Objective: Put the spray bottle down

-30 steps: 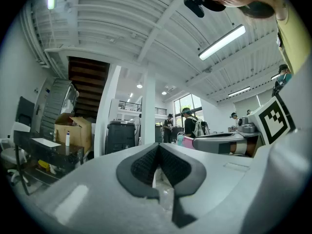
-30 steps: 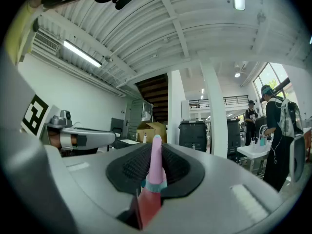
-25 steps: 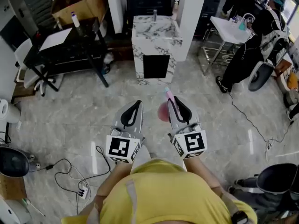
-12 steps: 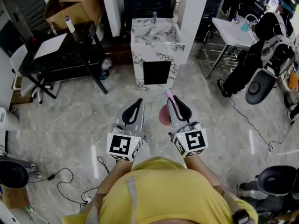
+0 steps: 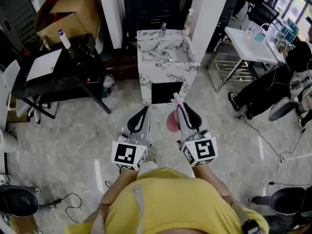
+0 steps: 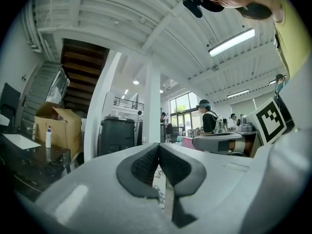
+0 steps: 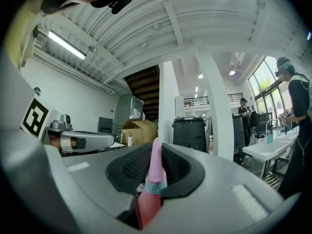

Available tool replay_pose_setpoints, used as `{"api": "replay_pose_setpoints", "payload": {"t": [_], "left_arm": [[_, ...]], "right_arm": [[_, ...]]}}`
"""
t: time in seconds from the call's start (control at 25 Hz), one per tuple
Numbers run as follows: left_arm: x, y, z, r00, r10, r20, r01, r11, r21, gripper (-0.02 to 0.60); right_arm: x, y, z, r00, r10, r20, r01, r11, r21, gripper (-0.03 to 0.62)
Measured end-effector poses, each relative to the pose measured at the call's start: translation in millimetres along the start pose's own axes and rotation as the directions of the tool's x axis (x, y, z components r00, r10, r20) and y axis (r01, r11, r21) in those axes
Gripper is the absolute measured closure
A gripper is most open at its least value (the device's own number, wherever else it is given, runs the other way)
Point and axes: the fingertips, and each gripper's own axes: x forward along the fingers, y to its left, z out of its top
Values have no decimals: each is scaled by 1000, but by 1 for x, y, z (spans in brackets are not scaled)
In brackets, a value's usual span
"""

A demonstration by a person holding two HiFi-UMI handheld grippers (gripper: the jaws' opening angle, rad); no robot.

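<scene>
Marble sink stand (image 5: 163,57) had gotten way closer than a second before, sitting dead ahead of my jaws. Black table (image 5: 53,77) was off to their left. Left gripper (image 5: 144,108) was pinched together on nothing, while the right gripper (image 5: 178,105) was clamped on the pink spray bottle (image 5: 170,122).

Marble floor (image 5: 63,130); marble sink unit (image 5: 165,62); black desk (image 5: 73,69); white pillar (image 5: 209,13); cardboard box (image 5: 68,9).
</scene>
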Motion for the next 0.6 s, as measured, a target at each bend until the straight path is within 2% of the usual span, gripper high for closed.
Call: {"api": "replay_pose_setpoints", "payload": {"t": [0.24,0.6], "left_arm": [[51,54,-11,999,-43,3,43,999,-6,580],[85,91,-23,998,-68,-7,68,997,-40,580]], "right_arm": [[66,-15,-11,999,-50,1,50,999,3,532],[110,-25,-22,997,-79,-27,79,997,7,533]]}}
